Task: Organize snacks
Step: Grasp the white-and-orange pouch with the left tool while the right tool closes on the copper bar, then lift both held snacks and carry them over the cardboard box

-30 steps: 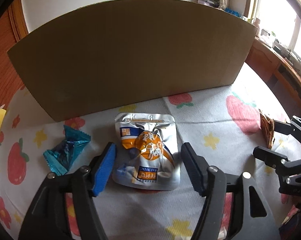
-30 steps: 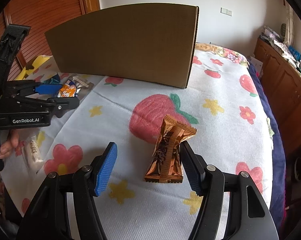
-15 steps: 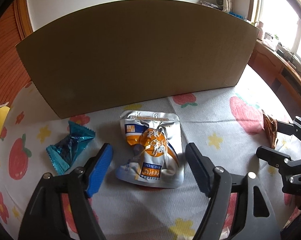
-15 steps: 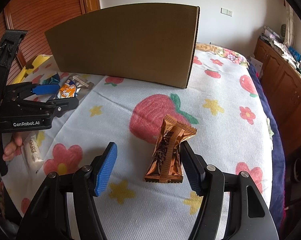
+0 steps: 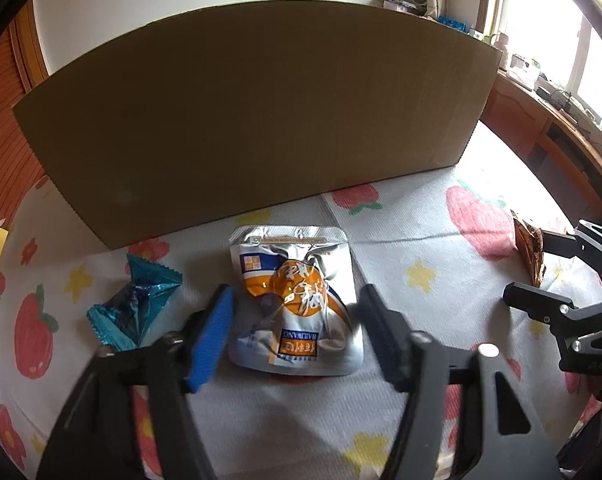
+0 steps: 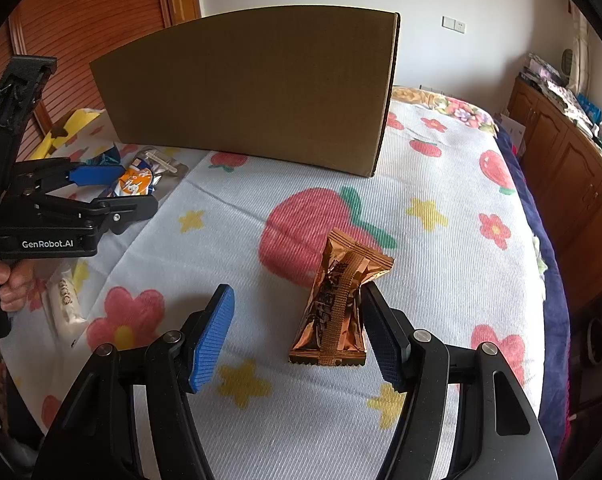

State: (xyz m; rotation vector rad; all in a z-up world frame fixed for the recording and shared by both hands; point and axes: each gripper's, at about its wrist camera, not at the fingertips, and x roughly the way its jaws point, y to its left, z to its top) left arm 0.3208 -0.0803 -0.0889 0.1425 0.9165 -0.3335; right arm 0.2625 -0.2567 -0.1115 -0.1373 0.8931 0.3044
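Note:
A silver and orange snack pouch [image 5: 297,300] lies flat on the strawberry-print cloth, between the open fingers of my left gripper [image 5: 295,320], which is empty. A teal candy wrapper [image 5: 135,308] lies just left of it. My right gripper [image 6: 297,328] is open around a copper-brown snack bar [image 6: 339,300] that lies on the cloth against its right finger. The left gripper [image 6: 113,188] also shows in the right wrist view over the pouch [image 6: 135,180]. A tall brown cardboard box [image 5: 253,128] stands behind the snacks.
A white wrapped snack [image 6: 63,300] lies near the cloth's left edge. A yellow bag [image 6: 67,128] sits left of the box. Wooden cabinets [image 6: 569,168] stand to the right of the bed. The right gripper [image 5: 557,304] shows at the right of the left wrist view.
My left gripper has pulled back and risen slightly, so the pouch and box look a little farther away. The right gripper and the brown bar have not moved.

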